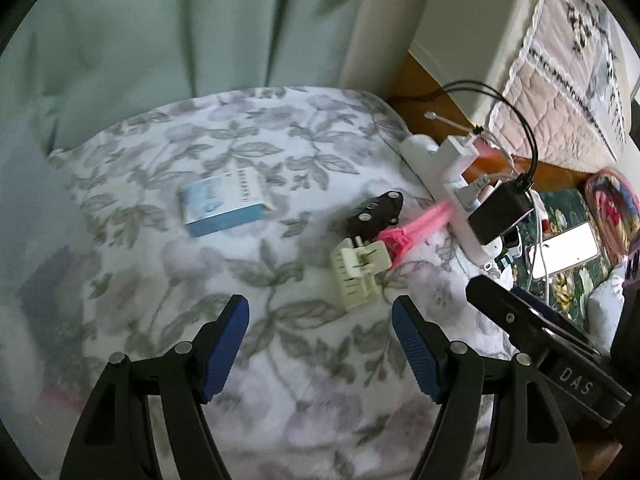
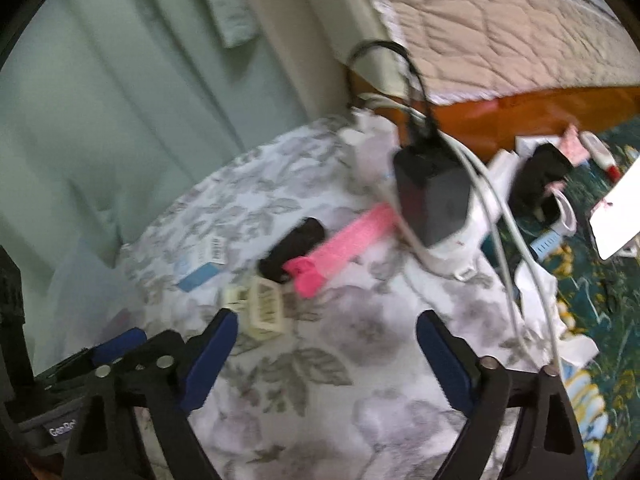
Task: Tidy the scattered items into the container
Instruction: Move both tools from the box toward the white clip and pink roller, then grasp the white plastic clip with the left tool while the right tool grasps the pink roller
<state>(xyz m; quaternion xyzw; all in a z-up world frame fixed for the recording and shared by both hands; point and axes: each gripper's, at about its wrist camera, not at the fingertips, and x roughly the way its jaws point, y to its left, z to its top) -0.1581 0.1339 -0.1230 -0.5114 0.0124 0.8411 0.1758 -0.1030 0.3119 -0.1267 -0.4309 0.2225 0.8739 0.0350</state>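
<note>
On a floral cloth lie a blue-and-white box (image 1: pixel 224 206), a black hair clip (image 1: pixel 374 214), a cream hair clip (image 1: pixel 358 272) and a pink comb (image 1: pixel 412 228). They also show in the right wrist view: the box (image 2: pixel 202 266), the black clip (image 2: pixel 292 248), the cream clip (image 2: pixel 264 304) and the comb (image 2: pixel 340 242). My left gripper (image 1: pixel 320 320) is open and empty, just short of the cream clip. My right gripper (image 2: pixel 326 334) is open and empty, near the cream clip. No container shows clearly.
A white power strip (image 1: pixel 460 184) with a black charger (image 2: pixel 430 196) and cables lies at the cloth's right edge. Beyond it are a dark patterned surface (image 2: pixel 600 280) with small items, a wooden edge (image 2: pixel 540 108) and a quilted bed (image 2: pixel 500 20). A green curtain (image 1: pixel 160 40) hangs behind.
</note>
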